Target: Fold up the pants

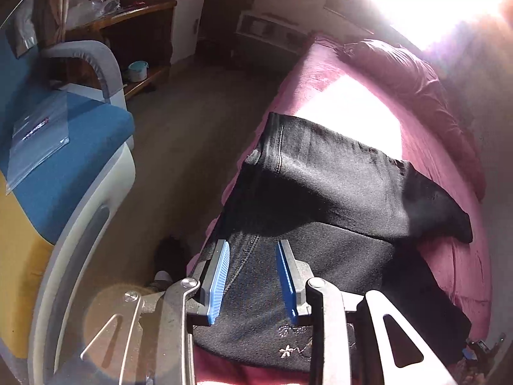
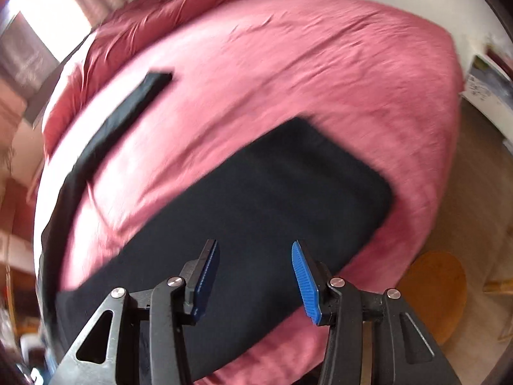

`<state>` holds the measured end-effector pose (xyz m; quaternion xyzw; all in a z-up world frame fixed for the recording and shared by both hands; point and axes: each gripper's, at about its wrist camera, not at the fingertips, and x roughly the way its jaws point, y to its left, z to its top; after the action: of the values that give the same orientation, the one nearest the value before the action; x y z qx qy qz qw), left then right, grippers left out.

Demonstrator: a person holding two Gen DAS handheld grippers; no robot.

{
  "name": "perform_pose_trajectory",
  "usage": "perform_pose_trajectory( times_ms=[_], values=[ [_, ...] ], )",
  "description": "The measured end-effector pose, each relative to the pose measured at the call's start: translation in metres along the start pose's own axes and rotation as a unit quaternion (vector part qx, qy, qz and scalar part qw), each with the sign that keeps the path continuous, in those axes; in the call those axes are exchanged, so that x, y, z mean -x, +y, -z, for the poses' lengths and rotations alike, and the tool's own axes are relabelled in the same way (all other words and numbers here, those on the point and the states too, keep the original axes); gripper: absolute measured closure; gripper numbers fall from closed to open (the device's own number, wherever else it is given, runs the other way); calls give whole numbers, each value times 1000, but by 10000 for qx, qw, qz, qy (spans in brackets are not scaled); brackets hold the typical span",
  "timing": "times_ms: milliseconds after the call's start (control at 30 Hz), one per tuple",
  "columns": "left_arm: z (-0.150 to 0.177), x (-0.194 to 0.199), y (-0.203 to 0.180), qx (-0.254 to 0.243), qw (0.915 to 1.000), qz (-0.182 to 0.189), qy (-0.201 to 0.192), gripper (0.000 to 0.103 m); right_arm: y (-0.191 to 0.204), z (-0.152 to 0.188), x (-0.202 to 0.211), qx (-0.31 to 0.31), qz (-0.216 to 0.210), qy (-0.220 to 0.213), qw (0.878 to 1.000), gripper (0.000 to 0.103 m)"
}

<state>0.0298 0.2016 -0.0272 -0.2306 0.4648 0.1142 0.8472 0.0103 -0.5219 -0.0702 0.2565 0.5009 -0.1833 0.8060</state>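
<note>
Broadly, the pink bed (image 2: 288,64) filled the right wrist frame, with black pants (image 2: 256,192) spread across its centre and lower left. Both the left gripper (image 1: 253,276) and right gripper (image 2: 256,276) hung open, holding nothing, at bottom centre.

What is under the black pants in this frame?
The black pants lie spread on the pink bedsheet, which shows all around them. What the sheet covers beneath is hidden.
</note>
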Motion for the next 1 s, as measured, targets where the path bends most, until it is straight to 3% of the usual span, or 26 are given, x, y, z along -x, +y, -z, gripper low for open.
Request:
perform_pose_trajectory(
  times_ms=[300, 467, 600, 667, 867, 1000],
  values=[
    [-72, -40, -9, 495, 9977, 401, 222, 69, 118, 20, -22, 1275, -394, 180, 9909, 53],
    [-114, -89, -5, 959, 9924, 540, 545, 57, 155, 33, -31, 1671, -531, 216, 9843, 49],
    [-143, -135, 3, 1359, 9846, 631, 900, 52, 175, 39, -37, 1872, -518, 279, 9806, 46],
    [-156, -152, 7, 1579, 9819, 538, 897, 52, 182, 42, -40, 1909, -485, 320, 9799, 45],
    [-182, -201, 13, 2078, 9686, 705, 1169, 51, 190, 44, -55, 1939, -281, 508, 9793, 45],
    [-190, -228, 3, 2101, 9649, 759, 1384, 51, 190, 43, -71, 1859, -187, 646, 9803, 44]
  ],
)
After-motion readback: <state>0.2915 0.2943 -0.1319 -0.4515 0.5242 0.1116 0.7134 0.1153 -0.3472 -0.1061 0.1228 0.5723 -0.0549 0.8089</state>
